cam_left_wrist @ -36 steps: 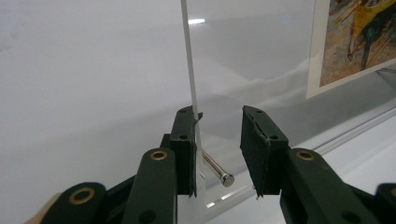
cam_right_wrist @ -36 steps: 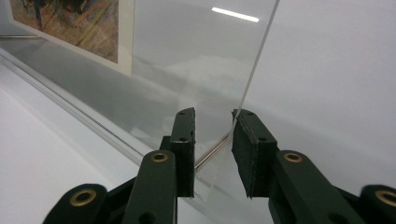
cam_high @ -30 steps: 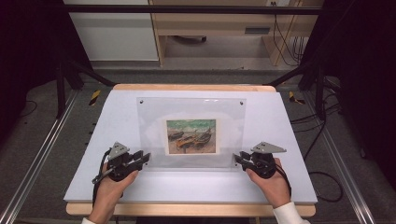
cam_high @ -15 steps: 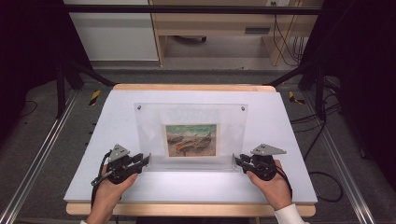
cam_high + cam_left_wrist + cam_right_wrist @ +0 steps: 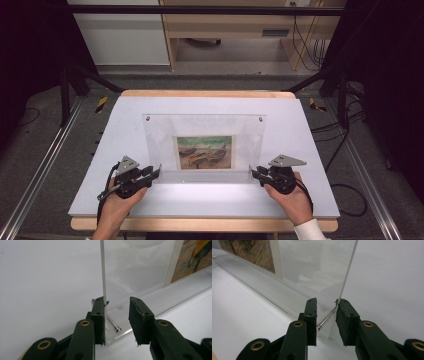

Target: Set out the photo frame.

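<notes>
At the near side of the tabletop (image 5: 125, 125), each hand brings a claw to a lower corner of the clear acrylic frame (image 5: 160, 140), which stands upright in the middle with a small painting (image 5: 204, 152) inside.

The left claw (image 5: 116, 315) has its jaws apart; one jaw touches the panel, the other stands off it. The right claw (image 5: 326, 315) is also apart, with the panel's edge and a metal pin (image 5: 326, 319) between its jaws.

I think the danger is that nothing is clamped: the smooth frame may tip or slide if one claw pushes on it.

The gripper views show these gaps and the pins; the high view instead shows the whole frame and its two far upper screws.
</notes>
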`<control>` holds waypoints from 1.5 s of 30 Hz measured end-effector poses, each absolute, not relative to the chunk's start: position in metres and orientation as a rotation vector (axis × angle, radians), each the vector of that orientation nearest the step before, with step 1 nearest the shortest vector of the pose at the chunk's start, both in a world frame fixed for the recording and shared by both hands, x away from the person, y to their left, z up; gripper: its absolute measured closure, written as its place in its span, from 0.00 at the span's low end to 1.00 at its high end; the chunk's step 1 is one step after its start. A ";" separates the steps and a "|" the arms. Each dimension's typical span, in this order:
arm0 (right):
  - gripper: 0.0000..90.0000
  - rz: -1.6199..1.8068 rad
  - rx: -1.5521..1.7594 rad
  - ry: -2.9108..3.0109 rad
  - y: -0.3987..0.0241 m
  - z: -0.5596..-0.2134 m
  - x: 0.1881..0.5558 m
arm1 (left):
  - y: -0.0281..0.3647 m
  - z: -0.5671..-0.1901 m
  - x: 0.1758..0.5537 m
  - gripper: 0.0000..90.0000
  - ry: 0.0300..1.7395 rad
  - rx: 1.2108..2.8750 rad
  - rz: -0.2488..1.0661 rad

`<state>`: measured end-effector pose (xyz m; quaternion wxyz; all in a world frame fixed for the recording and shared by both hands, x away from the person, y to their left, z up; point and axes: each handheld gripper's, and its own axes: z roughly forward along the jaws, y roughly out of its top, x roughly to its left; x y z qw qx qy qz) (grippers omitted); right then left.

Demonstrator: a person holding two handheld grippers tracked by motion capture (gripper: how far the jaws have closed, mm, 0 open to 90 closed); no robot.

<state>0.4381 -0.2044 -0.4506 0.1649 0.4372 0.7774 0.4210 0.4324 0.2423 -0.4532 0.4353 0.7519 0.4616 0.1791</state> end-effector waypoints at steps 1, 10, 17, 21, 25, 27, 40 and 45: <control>0.79 1.201 1.238 2.215 -0.204 -0.451 0.438 | 0.242 -0.453 0.432 0.73 1.147 1.872 0.445; 0.79 1.198 1.247 2.214 -0.204 -0.451 0.437 | 0.242 -0.453 0.432 0.73 1.146 1.882 0.449; 0.79 1.196 1.247 2.219 -0.204 -0.452 0.436 | 0.242 -0.454 0.431 0.73 1.143 1.890 0.447; 0.78 1.196 1.248 2.229 -0.204 -0.453 0.436 | 0.242 -0.454 0.430 0.73 1.138 1.903 0.446; 0.77 1.194 1.250 2.236 -0.204 -0.453 0.436 | 0.241 -0.456 0.429 0.73 1.136 1.904 0.454; 0.77 1.191 1.254 2.236 -0.203 -0.453 0.435 | 0.241 -0.456 0.428 0.73 1.135 1.908 0.454; 0.77 1.190 1.244 2.237 -0.203 -0.453 0.435 | 0.241 -0.457 0.427 0.72 1.130 1.911 0.457; 0.76 1.197 1.236 2.235 -0.203 -0.454 0.436 | 0.241 -0.457 0.427 0.72 1.128 1.910 0.454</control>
